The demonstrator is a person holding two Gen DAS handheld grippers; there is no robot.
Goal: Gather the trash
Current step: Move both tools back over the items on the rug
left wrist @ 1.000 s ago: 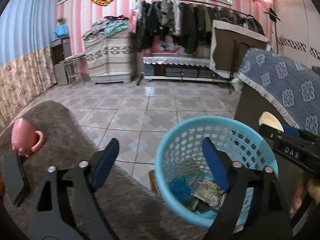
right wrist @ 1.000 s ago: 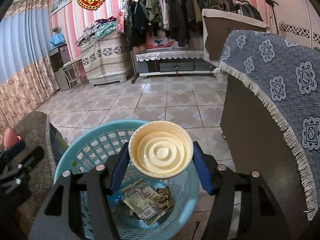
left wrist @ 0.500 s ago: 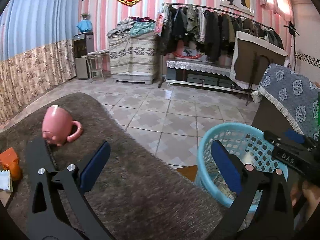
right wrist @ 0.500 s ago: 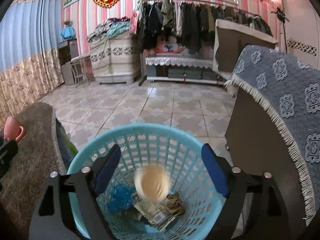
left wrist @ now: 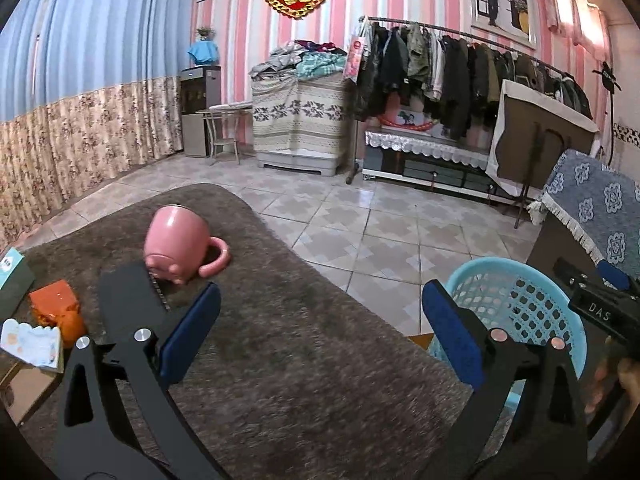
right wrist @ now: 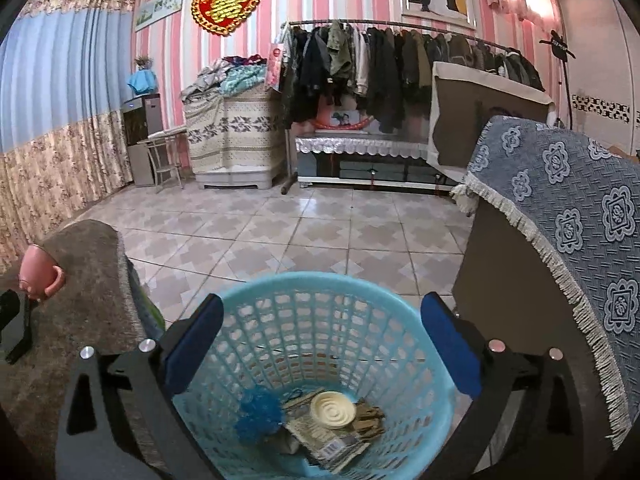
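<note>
Two tools, right tool (right wrist: 320,344) above the blue basket (right wrist: 432,396) with jaws opening and empty, cream lid (right wrist: 333,410) on wrappers in the basket's bottom, left tool (left wrist: 320,336) spread wide and empty over the brown surface (left wrist: 300,380) beside the basket, pink mug (left wrist: 176,248) tipped further along.

Right gripper (right wrist: 320,344) opening, empty; left gripper (left wrist: 320,336) wide.

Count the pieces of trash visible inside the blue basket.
4, all on the bottom of the basket: cream lid, blue scrubber, printed wrapper, brownish scrap. More may lie hidden underneath.
</note>
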